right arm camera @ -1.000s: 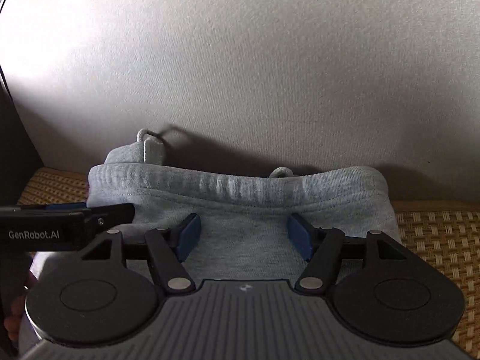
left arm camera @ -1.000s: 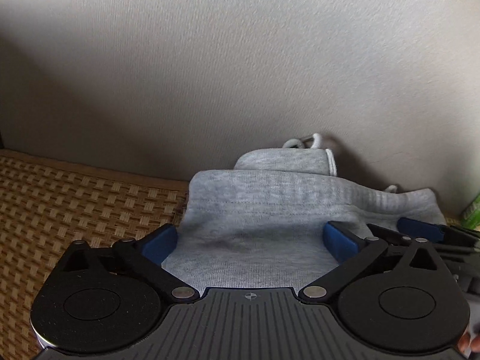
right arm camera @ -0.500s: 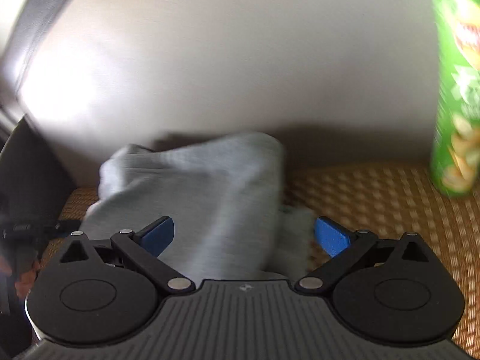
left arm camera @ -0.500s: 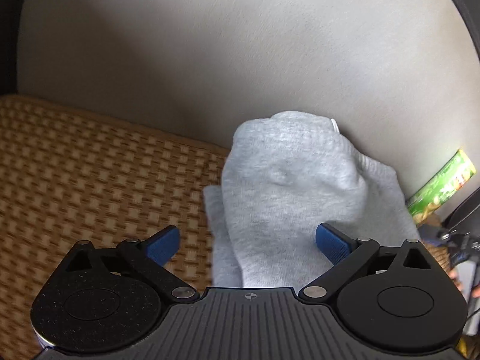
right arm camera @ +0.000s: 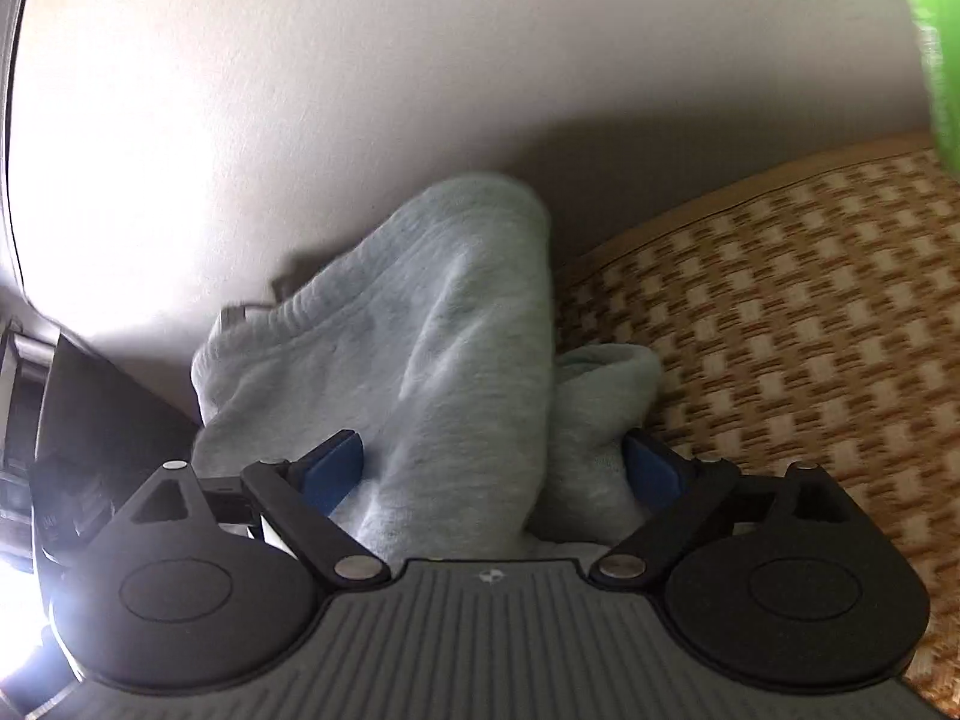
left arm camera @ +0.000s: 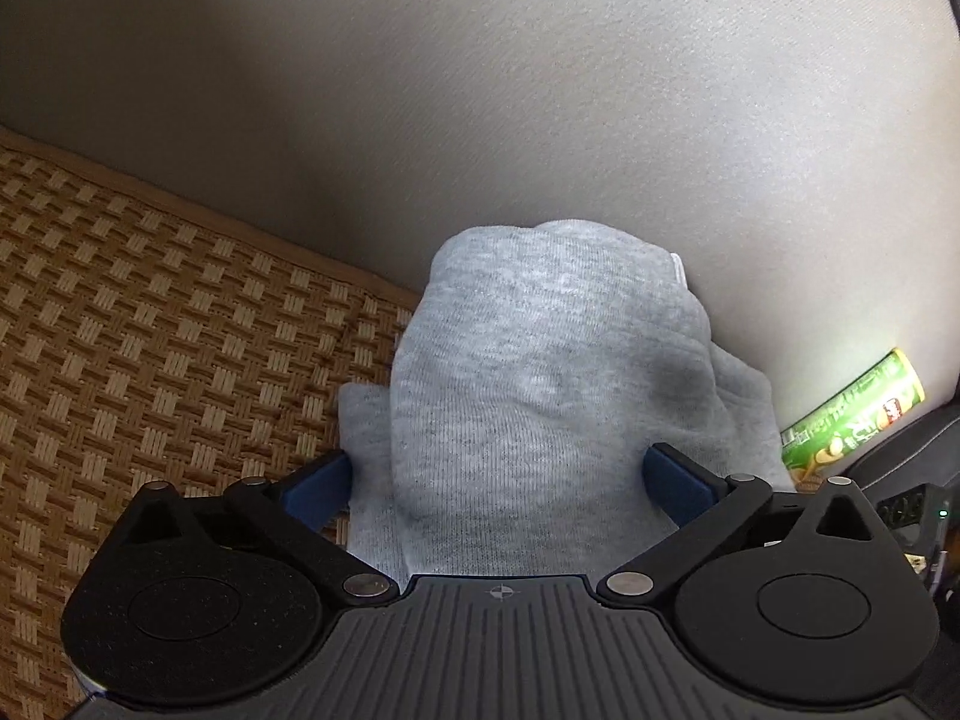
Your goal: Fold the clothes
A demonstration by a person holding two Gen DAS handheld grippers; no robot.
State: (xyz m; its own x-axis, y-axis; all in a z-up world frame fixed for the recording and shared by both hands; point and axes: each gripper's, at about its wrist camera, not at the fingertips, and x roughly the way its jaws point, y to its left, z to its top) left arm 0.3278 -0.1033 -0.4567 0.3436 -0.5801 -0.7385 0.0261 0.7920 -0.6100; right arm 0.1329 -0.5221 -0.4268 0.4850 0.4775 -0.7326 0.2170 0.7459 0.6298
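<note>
Straddling the folded grey garment [left arm camera: 540,396], both claws (blue-padded) gape wide.

garment [left arm camera: 540,408] on woven mat [left arm camera: 150,330] | against backrest [left arm camera: 480,90] | can [left arm camera: 852,420] right of garment

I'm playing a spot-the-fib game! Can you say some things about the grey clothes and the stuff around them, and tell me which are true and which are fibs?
1. The grey clothes lie on a woven mat. True.
2. A green can shows on the right in the left view. True.
3. The clothes are red. False: they are grey.
4. The right gripper is shut tight. False: its blue fingers stand wide apart, either side of the cloth.
</note>
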